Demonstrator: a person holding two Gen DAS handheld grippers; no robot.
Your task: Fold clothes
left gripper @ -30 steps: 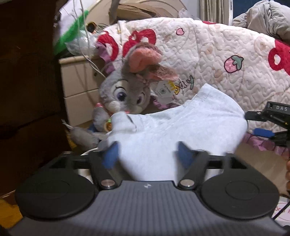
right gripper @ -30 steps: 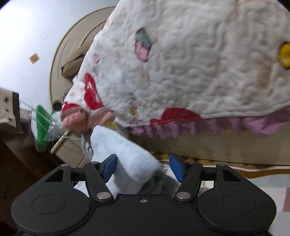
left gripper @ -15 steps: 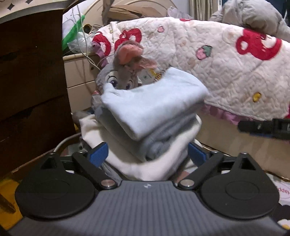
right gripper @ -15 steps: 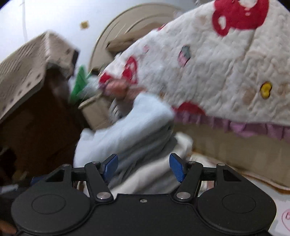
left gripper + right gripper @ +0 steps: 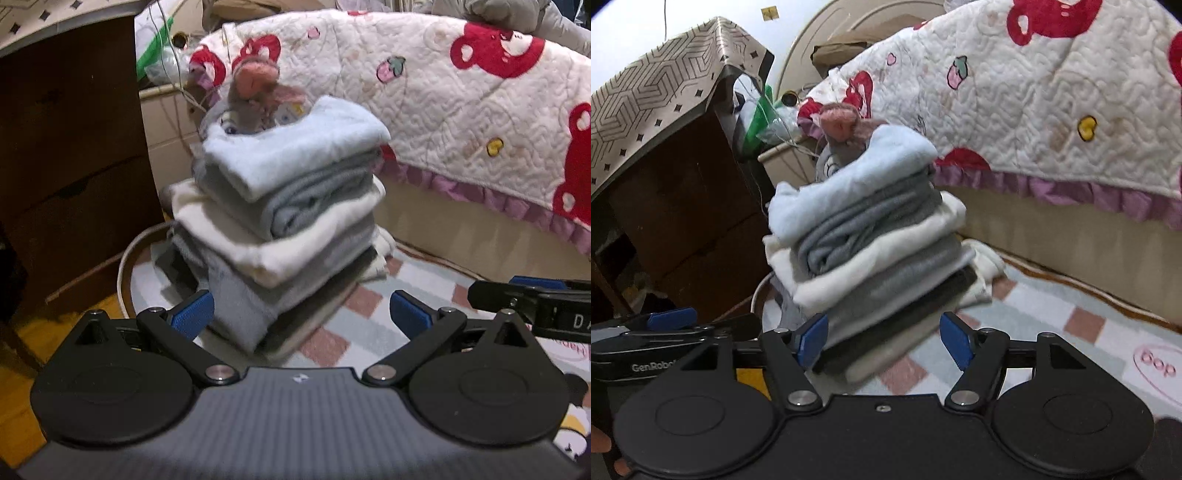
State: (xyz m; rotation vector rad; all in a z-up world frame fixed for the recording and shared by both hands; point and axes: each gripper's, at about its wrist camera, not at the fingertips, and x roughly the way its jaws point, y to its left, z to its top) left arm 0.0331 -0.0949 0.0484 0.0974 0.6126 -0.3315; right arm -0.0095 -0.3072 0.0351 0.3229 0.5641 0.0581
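1. Behind everything you have the bed, draped in a white quilted bedspread (image 5: 461, 110) printed with red bears and strawberries and edged with a purple frill along its lower hem.
2. To your left stands a dark wooden cabinet (image 5: 74, 166); in the right wrist view a cloth with a geometric pattern (image 5: 657, 92) covers its top.
3. Under your grippers lies a checked rug (image 5: 369, 317) in pale blue, white and dusty pink.
4. The stack of folded clothes (image 5: 291, 221) sits on that rug, between the cabinet and the bed. The layers are offset and the pile leans a little. A light blue garment (image 5: 295, 147) lies on top, then grey, cream, more grey and a dark piece near the bottom.
5. A grey plush rabbit (image 5: 255, 96) with pink ears peeks out right behind the stack.
6. Your left gripper (image 5: 301, 314) has just been spreading its jaws and now stands at its widest; its blue pads flank the foot of the pile without pressing on it, and it holds nothing.
7. Your right gripper (image 5: 884, 339) has also just been widening. Its pads sit at either side of the lowest layers, apart from the cloth, with nothing gripped.
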